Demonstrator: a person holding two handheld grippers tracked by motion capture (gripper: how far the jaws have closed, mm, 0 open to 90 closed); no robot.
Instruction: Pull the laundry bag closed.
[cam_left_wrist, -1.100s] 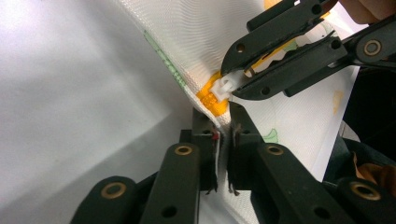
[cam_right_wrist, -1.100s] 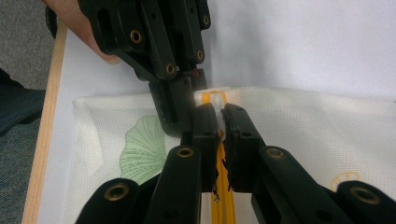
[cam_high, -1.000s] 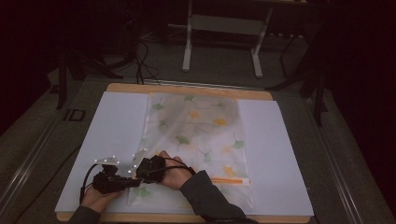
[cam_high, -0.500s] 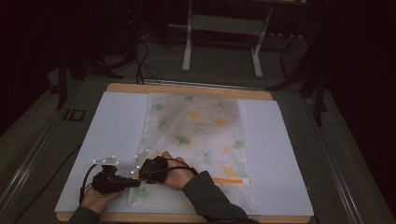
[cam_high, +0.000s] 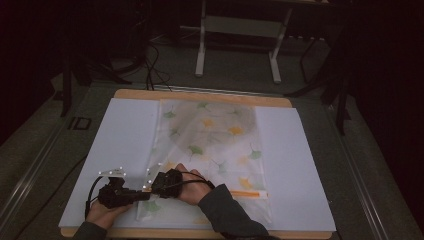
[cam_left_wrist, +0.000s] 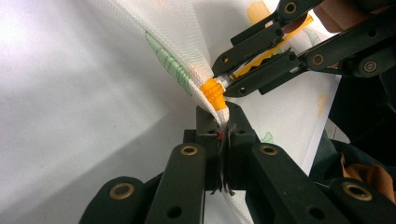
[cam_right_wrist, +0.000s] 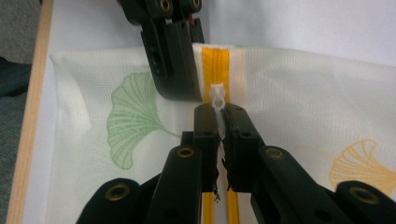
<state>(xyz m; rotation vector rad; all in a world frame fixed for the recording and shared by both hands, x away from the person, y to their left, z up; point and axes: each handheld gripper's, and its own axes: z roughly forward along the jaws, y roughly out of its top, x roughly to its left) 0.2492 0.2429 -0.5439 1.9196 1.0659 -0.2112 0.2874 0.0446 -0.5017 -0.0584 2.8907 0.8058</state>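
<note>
Tongs (cam_right_wrist: 222, 122) on zipper (cam_right_wrist: 215, 65), lengthwise ahead.

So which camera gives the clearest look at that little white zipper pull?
The right gripper view: the white zipper pull sits centred on the orange zipper, pinched by the right gripper. The left gripper view hides it between that gripper's jaws; in the high view it's too small to make out.

A see-through mesh zip pouch (cam_high: 210, 145) with green and yellow ginkgo leaves is lying flat along the table's middle, its orange zipper (cam_right_wrist: 215, 65) and white pull (cam_right_wrist: 218, 99) sitting near the front edge.
</note>
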